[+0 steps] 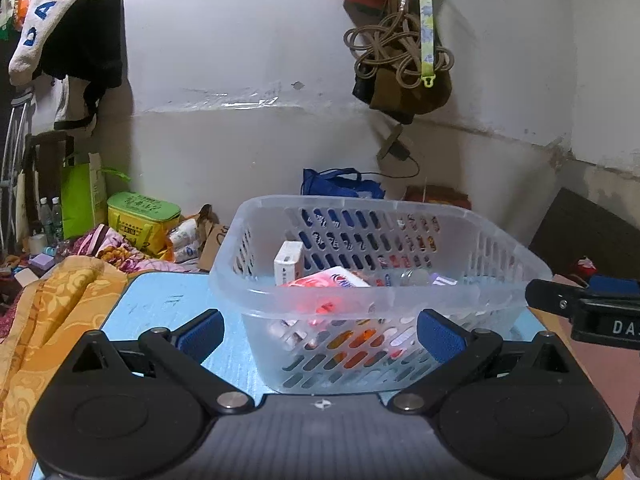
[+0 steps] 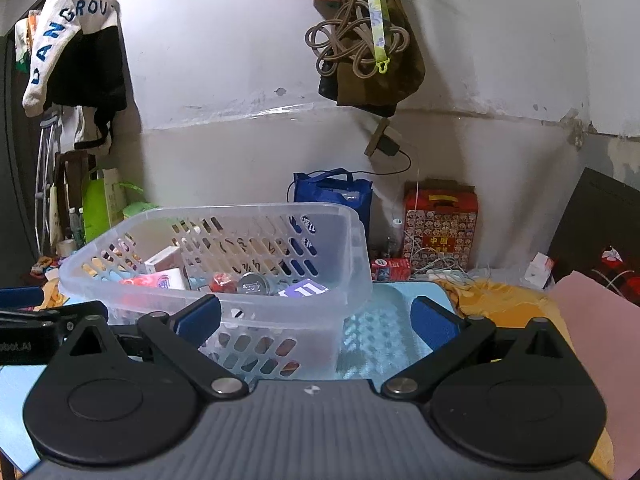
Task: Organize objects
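Currently —
Left gripper (image 1: 322, 330): hovering with jaws spread wide, holding nothing.
Right gripper (image 2: 316, 322): likewise gaping, grasping nothing.
Translucent perforated plastic basket (image 1: 496, 248): sitting on the light-blue mat (image 1: 160, 300), holding a white box (image 1: 289, 262) and pink packet (image 1: 332, 280).

One basket (image 1: 400, 300) is sitting at twelve o'clock, holding one white box (image 1: 288, 262), one pink packet (image 1: 332, 280), and one purple packet (image 2: 306, 290).

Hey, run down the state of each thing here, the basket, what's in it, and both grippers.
left gripper: open, holding nothing
right gripper: open, holding nothing
clear basket: upright on the blue mat, partly filled
white box: leaning inside the basket
pink packet: lying inside the basket
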{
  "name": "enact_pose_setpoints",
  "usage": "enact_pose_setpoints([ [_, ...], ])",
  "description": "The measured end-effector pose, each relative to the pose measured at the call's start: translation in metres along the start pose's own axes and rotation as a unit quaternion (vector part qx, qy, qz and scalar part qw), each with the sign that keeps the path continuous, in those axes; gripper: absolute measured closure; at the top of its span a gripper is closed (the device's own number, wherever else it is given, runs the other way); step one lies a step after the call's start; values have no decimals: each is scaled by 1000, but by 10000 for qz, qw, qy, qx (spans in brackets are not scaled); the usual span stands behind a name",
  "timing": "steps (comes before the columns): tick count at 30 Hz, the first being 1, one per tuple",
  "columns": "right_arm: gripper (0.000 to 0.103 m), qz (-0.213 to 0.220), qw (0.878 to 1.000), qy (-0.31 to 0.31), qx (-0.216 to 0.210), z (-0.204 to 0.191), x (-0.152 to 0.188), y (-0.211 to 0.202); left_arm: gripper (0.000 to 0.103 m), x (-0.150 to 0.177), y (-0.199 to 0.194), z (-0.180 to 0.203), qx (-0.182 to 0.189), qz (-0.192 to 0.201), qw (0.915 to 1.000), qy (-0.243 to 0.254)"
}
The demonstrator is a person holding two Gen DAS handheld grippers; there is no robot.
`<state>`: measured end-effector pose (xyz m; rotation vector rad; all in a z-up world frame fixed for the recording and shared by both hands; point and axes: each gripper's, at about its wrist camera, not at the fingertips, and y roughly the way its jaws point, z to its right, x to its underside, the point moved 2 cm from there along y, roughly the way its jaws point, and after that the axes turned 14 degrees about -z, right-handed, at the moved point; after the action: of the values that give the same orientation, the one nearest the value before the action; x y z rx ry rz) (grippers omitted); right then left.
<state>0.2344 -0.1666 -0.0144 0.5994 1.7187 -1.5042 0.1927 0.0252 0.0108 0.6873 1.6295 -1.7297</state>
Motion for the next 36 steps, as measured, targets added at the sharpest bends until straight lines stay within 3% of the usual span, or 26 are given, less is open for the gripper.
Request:
enact_pose_setpoints([
  [14, 0, 121, 9997, -155, 166, -7, 2, -6, 0, 1, 4, -6, 60, -146, 9996, -223],
  [28, 0, -18, 9999, -87, 109, -6, 3, -2, 0, 1, 2, -7, 41, -120, 9996, -260],
  [36, 0, -92, 9999, -48, 53, -6, 4, -1, 0, 3, -4, 0, 11, -13, 10000, -46],
])
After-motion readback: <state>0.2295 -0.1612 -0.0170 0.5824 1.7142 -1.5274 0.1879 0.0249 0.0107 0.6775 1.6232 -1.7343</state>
